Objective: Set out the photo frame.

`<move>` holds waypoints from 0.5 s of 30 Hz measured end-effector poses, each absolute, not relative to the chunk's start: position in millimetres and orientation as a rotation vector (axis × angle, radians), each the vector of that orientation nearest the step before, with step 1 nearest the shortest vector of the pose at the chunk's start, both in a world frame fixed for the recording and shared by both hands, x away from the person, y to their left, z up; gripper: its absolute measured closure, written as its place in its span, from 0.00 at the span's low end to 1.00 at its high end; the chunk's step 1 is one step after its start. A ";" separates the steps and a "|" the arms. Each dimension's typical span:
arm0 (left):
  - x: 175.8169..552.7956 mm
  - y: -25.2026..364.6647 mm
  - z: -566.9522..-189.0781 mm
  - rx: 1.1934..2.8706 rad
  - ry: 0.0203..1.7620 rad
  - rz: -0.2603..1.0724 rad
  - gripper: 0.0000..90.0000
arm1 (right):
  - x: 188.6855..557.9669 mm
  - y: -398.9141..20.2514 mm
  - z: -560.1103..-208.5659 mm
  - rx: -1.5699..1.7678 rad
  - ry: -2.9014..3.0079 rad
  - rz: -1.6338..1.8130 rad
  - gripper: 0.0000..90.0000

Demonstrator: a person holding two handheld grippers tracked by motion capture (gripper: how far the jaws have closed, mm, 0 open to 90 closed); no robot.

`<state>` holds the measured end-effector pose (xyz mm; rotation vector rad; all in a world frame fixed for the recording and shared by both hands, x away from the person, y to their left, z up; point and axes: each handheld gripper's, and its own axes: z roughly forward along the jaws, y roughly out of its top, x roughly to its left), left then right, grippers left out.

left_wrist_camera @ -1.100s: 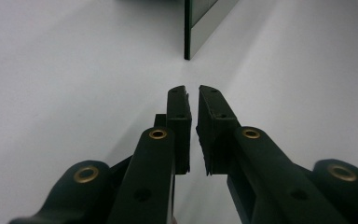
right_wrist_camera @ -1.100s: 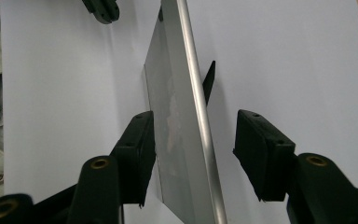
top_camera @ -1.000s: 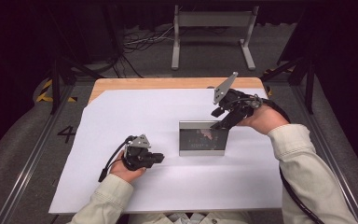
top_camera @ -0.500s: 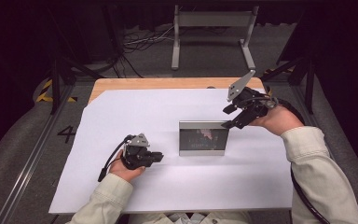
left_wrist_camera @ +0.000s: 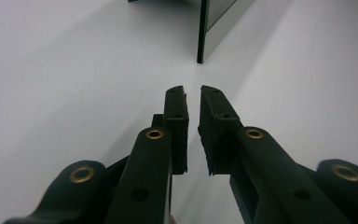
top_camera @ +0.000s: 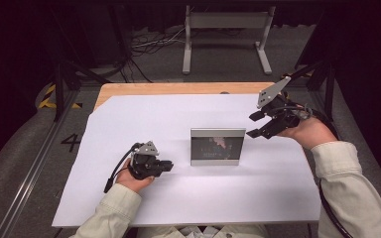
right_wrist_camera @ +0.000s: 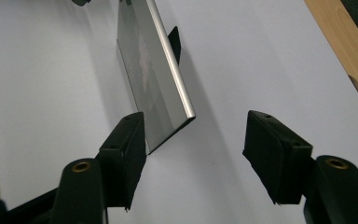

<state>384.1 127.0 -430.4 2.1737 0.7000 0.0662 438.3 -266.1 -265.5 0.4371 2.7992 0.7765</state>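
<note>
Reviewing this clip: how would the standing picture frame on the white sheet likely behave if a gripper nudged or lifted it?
The picture frame stands upright on a thin edge, propped by a small dark back stand, so a push would probably tip it. Its flat, straight-edged panel looks rigid, not floppy. The glossy reflective face and smooth silver rim suggest it could be slippery and perhaps breakable.

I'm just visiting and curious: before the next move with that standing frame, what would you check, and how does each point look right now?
1. Frame upright on the sheet: ok.
2. Right hand-held gripper open, nothing between its jaws, which have just been opening: ok.
3. Right hand-held gripper apart from the frame: ok.
4. Left hand-held gripper nearly shut, holding nothing: ok.
5. Left hand-held gripper apart from the frame: ok.
6. Whether the frame stands steady: cannot tell.
</note>
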 end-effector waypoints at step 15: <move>384.1 127.4 -430.3 2.177 0.702 0.076 0.90 | 427.2 -294.1 -276.3 0.524 2.758 0.817 0.41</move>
